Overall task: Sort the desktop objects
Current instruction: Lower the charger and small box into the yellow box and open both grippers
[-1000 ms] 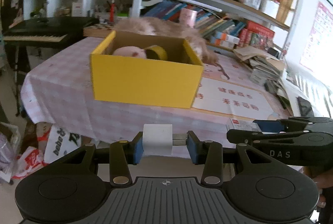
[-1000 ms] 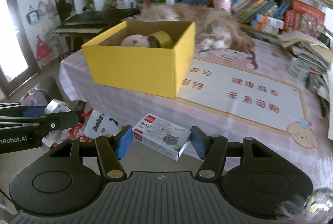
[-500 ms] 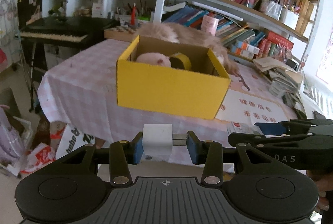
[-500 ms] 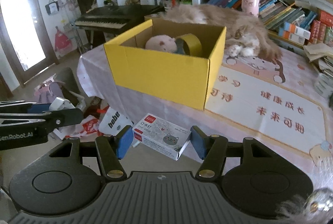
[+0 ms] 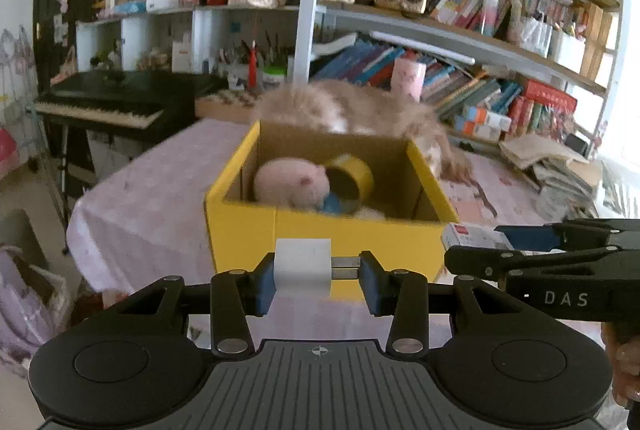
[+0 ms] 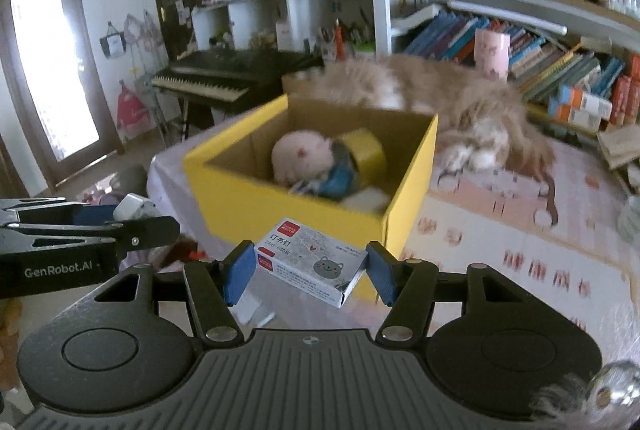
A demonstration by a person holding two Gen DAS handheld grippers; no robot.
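Both hands are carrying their loads toward the yellow box (image 5: 320, 234), which stands on the pink checked bench (image 5: 160, 190). The left claw (image 5: 316, 276) is clamped on a white charger plug (image 5: 303, 266), its metal prongs pointing toward the right pad. The right claw (image 6: 306, 270) grips a staple box (image 6: 310, 262) by its short ends; the carton sits slightly tilted between the blue pads. Each load hangs in the air at the near side of the yellow box, below its rim in both views. Inside the box lie a pink plush toy (image 6: 298, 158), a yellow tape roll (image 6: 366, 150) and something blue I cannot identify. A fluffy cat (image 6: 460, 102) lies on the bench just beyond the far wall.

By my reading this is the carry step. Next, each claw needs to clear the near wall, come over the open top, and let go above the free space at the right of the plush toy, clear of the cat
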